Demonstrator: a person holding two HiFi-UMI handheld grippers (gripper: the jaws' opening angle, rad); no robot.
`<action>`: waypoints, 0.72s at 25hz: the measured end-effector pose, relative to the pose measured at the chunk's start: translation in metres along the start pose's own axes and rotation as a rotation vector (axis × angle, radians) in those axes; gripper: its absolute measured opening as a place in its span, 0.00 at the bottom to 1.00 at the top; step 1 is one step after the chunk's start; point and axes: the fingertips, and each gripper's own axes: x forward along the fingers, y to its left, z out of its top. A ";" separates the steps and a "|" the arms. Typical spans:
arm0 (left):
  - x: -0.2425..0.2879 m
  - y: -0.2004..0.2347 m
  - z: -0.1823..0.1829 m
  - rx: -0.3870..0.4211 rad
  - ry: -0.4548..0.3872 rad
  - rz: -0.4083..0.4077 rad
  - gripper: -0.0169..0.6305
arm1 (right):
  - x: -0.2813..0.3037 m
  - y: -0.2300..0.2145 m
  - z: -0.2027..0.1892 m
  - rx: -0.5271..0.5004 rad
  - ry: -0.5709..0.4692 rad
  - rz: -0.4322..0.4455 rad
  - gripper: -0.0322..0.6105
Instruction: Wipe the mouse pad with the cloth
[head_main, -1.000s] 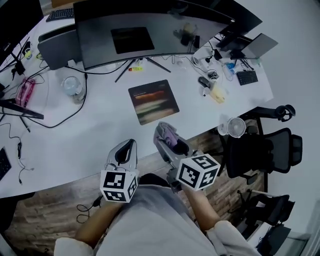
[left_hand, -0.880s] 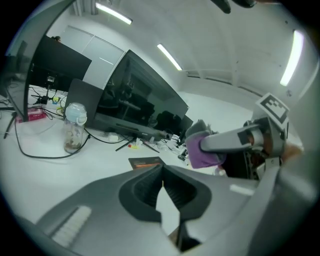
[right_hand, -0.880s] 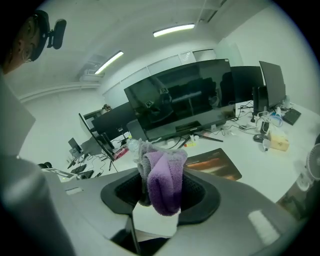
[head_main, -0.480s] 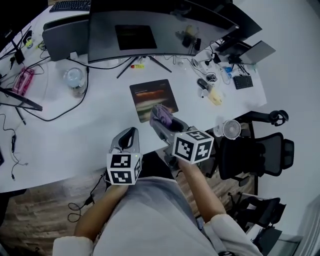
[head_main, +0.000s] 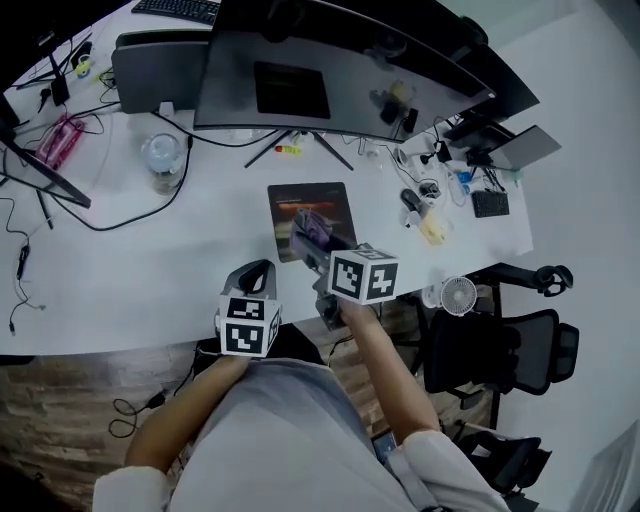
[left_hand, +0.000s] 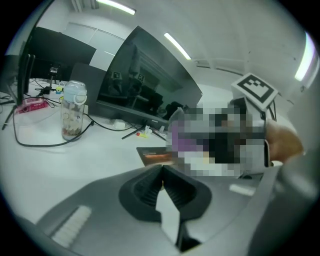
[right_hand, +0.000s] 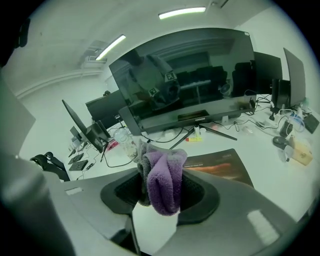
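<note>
1. Now the right gripper (right_hand: 161, 194) has its jaws clamped on a bunched purple and grey fleecy cloth (right_hand: 162, 186), which stands out in front of the pads.
2. From the head view, that gripper (head_main: 305, 238) reaches over the near edge of the dark rectangular mouse pad with an orange streak (head_main: 312, 203), which lies flat on the white desk (head_main: 150, 262) in front of the big monitor.
3. The left gripper (left_hand: 161, 174) has its jaws pressed together with nothing between them. It hangs near the desk's front edge, beside the right one and apart from the pad.
4. I judge the step in hand to be bringing the cloth to the pad. Whether the cloth touches the surface yet I cannot tell.
5. The next move calls for lowering the cloth flat onto the pad and sweeping across it with light pressure. The left gripper may need to pin a corner so the pad does not slide.
</note>
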 end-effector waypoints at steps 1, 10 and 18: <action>0.004 0.001 0.000 -0.001 0.005 0.010 0.03 | 0.006 -0.003 0.001 -0.004 0.010 0.001 0.34; 0.048 -0.003 -0.003 0.036 0.077 0.059 0.03 | 0.052 -0.033 0.007 -0.004 0.107 0.042 0.34; 0.096 0.007 -0.007 -0.014 0.124 0.085 0.03 | 0.095 -0.061 0.015 0.010 0.212 0.100 0.34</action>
